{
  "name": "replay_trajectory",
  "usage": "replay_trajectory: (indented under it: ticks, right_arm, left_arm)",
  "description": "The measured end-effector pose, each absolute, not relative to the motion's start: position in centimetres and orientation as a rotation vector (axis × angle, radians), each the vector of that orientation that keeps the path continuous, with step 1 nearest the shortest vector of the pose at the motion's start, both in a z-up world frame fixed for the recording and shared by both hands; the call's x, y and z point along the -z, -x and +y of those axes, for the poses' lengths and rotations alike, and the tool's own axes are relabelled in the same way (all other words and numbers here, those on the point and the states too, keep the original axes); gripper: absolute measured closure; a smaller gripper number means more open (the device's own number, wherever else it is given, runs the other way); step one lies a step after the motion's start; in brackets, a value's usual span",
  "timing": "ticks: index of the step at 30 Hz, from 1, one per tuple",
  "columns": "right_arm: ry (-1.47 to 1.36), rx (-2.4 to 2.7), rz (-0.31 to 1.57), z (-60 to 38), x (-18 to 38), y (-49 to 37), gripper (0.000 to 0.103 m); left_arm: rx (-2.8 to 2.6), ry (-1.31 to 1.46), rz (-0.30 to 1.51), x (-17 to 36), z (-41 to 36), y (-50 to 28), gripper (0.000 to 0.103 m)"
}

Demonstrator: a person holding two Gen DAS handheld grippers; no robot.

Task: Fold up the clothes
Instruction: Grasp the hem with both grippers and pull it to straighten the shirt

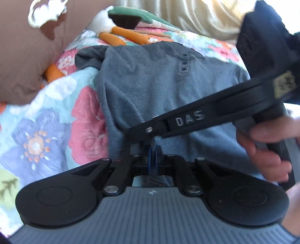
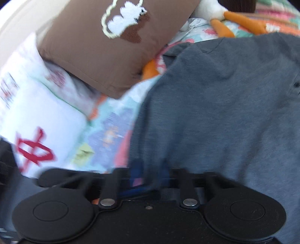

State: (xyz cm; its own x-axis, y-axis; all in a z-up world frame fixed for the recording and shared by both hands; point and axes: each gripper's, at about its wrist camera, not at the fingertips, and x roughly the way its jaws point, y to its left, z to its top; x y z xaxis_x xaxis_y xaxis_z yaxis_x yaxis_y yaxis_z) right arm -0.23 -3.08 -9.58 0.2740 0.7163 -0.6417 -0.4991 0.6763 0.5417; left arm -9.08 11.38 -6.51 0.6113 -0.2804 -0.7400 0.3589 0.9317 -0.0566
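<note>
Shirt (image 1: 159,88), grey with a buttoned placket, spread face-up across the floral quilt (image 1: 46,131), hem toward the near edge of the bed, collar toward the far edge. Pinched at the near hem by the left gripper (image 1: 152,155), fingers drawn together on a bunch of fabric, probably to lift that edge for a fold. Crossed just above by the right gripper (image 1: 148,131), reaching in from the right side with a hand (image 1: 266,148) on its grip; in its own view the fingers (image 2: 136,169) blurred over the shirt's left edge, so grasp or release impossible to tell.

Beyond the shirt's left side, a brown pillow (image 2: 105,52) with a white embroidered figure and a white pillow (image 2: 37,120) with red marks. At the far edge, past the collar, a plush toy (image 1: 120,32) with orange legs, then pale ribbed bedding (image 1: 196,15) behind.
</note>
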Motion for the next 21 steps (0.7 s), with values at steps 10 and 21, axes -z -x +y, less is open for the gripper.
replay_trajectory:
  ticks: [10,21]
  right_arm:
    - [-0.405,-0.766,1.077,-5.5,11.5,-1.2,0.095]
    - [-0.494,-0.788,1.059,-6.8,11.5,-1.2,0.092]
  left_arm:
    - [0.346,-0.048,0.756,4.5,14.6,9.6,0.071]
    - [0.311,0.026,0.828,6.3,15.0,6.5,0.097]
